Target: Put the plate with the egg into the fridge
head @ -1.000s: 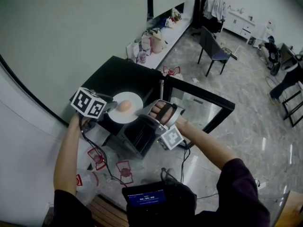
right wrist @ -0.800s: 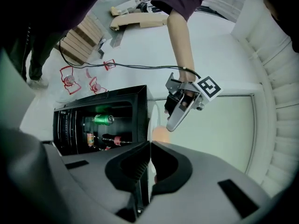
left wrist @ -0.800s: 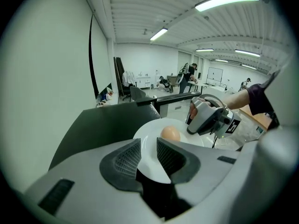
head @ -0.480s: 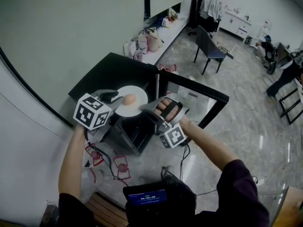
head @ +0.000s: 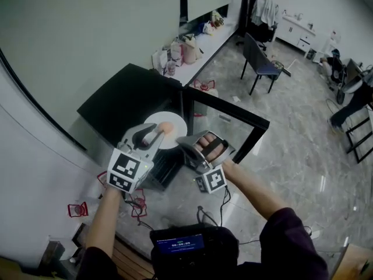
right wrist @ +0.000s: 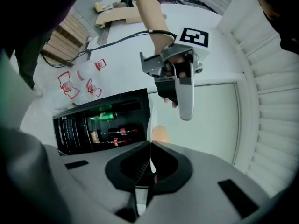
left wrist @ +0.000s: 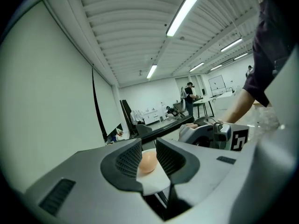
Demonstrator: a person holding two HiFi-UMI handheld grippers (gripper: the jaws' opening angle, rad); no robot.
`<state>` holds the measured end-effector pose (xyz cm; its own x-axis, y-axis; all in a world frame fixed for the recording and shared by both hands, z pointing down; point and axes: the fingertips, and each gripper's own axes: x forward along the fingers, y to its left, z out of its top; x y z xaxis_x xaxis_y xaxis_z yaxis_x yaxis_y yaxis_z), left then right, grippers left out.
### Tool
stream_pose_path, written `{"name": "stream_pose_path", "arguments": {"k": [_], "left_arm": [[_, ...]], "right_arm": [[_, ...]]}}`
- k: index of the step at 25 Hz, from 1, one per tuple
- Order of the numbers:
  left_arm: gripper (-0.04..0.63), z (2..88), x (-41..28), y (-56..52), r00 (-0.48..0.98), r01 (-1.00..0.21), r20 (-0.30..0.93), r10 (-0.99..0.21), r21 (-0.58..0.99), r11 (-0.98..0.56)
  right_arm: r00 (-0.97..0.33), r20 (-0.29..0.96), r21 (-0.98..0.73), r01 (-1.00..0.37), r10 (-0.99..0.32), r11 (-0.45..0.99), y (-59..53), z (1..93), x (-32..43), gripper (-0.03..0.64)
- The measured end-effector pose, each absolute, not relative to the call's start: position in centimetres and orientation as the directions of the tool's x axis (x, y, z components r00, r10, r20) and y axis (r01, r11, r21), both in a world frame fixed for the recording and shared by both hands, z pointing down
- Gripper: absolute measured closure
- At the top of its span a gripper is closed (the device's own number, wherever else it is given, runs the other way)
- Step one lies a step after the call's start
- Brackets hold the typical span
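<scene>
Mid-carry: my right gripper [head: 182,139] has its jaws pinched on the rim of the plate [head: 175,121], egg [head: 165,128] aboard, above the open fridge [head: 125,98]; my left gripper [head: 155,135] has its jaws apart astride the rim, not pressing; next I judge I must lower it level inside.

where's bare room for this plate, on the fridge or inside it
The fridge top is bare left of the plate. Inside, drinks take some room; beside the green bottle looks free. Crowded at the opening: left gripper, right gripper, door.
</scene>
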<state>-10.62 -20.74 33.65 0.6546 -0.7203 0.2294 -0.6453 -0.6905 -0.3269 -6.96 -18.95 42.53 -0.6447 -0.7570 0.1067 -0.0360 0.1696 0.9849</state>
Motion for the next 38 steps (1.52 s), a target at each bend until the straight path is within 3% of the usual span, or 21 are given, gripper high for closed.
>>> {"name": "stream_pose_path", "arguments": {"k": [8,13,18,28,38], "left_arm": [[0.500,38.5,-5.7,-17.2,0.553,-0.793,0.155,-0.819,-0.206,-0.574],[0.508,43.9,-6.2,-16.1,0.472,-0.838,0.223,-0.853,-0.185,-0.513],[0.584,47.2,-7.9,-16.6,0.410,-0.889,0.231,-0.882,-0.116,-0.443],[0.588,53.0,-11.8,-17.4,0.374,-0.922,0.210,-0.903,-0.022,-0.387],[0.588,63.7,-14.8,-20.9,0.163,-0.986,0.277,-0.947,0.007,-0.168]], "right_arm": [[-0.631,0.119,0.939,-0.179,-0.767,0.294,-17.7,46.6,-0.4,0.598],[-0.654,0.205,0.948,-0.054,-0.728,0.315,-17.2,50.7,0.0,0.598],[-0.670,0.190,0.966,-0.003,-0.718,0.259,-18.2,52.2,-1.4,0.598],[-0.696,0.211,0.973,0.082,-0.687,0.216,-20.6,57.5,-6.7,0.598],[-0.742,0.258,0.966,0.181,-0.618,0.186,-26.0,67.8,-11.2,0.598]]}}
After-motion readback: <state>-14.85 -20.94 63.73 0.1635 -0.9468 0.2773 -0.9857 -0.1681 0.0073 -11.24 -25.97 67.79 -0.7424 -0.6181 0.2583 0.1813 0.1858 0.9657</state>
